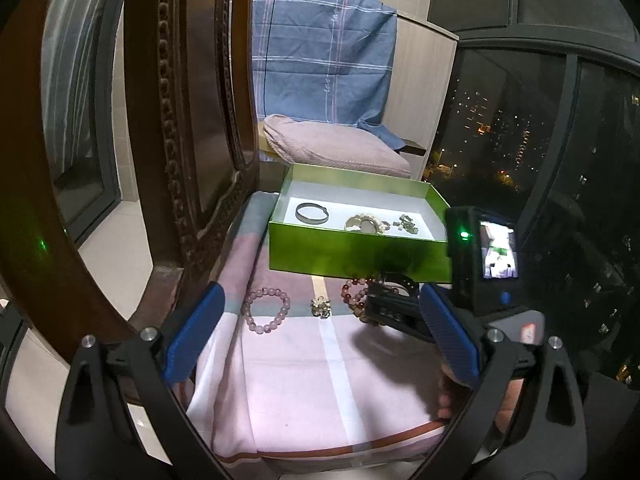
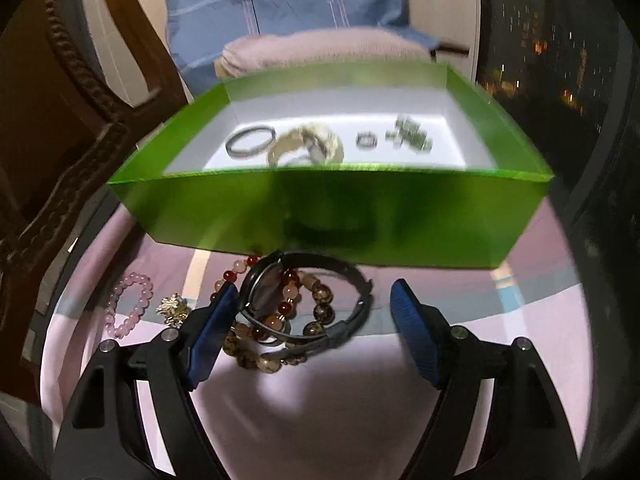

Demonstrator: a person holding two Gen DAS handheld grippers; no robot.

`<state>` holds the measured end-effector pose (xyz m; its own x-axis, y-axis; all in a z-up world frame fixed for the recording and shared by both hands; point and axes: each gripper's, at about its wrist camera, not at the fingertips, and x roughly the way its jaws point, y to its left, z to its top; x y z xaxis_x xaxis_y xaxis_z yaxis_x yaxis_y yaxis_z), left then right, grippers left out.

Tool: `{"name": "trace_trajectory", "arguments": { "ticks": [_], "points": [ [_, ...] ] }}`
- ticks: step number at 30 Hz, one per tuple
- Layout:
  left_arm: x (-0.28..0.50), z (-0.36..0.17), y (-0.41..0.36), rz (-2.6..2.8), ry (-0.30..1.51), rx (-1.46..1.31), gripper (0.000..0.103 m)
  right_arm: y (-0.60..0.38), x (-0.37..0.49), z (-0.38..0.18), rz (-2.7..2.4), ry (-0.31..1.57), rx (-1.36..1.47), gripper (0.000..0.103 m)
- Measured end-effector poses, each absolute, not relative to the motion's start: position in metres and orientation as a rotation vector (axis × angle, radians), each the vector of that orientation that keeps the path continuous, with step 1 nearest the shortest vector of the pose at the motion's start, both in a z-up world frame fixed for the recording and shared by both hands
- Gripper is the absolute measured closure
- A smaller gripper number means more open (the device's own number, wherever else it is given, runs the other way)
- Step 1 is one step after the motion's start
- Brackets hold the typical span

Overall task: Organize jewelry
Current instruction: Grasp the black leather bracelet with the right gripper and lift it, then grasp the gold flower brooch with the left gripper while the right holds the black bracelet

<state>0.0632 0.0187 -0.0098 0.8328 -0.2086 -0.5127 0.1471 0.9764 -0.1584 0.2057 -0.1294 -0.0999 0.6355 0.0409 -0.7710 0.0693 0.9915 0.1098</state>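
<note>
A green box (image 1: 352, 254) (image 2: 328, 216) with a white inside stands on a pink cloth. It holds a metal bangle (image 1: 311, 213) (image 2: 250, 141), a cream piece (image 1: 366, 224) (image 2: 306, 142), a small ring (image 2: 366, 139) and metal charms (image 1: 406, 225) (image 2: 408, 136). In front of it lie a pink bead bracelet (image 1: 267, 310) (image 2: 130, 306), a gold brooch (image 1: 321, 306) (image 2: 174, 309), red and brown bead bracelets (image 2: 288, 320) and a black watch (image 2: 304, 300). My right gripper (image 2: 312, 320) (image 1: 390, 300) is open around the watch. My left gripper (image 1: 320, 336) is open and empty, farther back.
A carved dark wood mirror frame (image 1: 176, 128) stands on the left. A pink pillow (image 1: 332, 148) and a blue checked cloth (image 1: 320, 64) lie behind the box. A dark window (image 1: 520, 128) is on the right.
</note>
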Motion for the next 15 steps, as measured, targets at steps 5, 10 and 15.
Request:
{"name": "trace_trajectory", "arguments": {
  "ticks": [5,10,15],
  "points": [
    [0.067,-0.015,0.014,-0.187,0.58,-0.1,0.006,-0.129,0.202,-0.102,0.037,0.86,0.117,0.056],
    [0.073,-0.02,0.008,-0.195,0.601,-0.084,0.006,-0.145,0.171,-0.084,0.093,0.8,0.096,0.061],
    [0.082,-0.038,-0.01,-0.202,0.661,-0.01,0.006,-0.183,0.131,-0.046,0.145,0.744,0.137,0.06]
  ]
}}
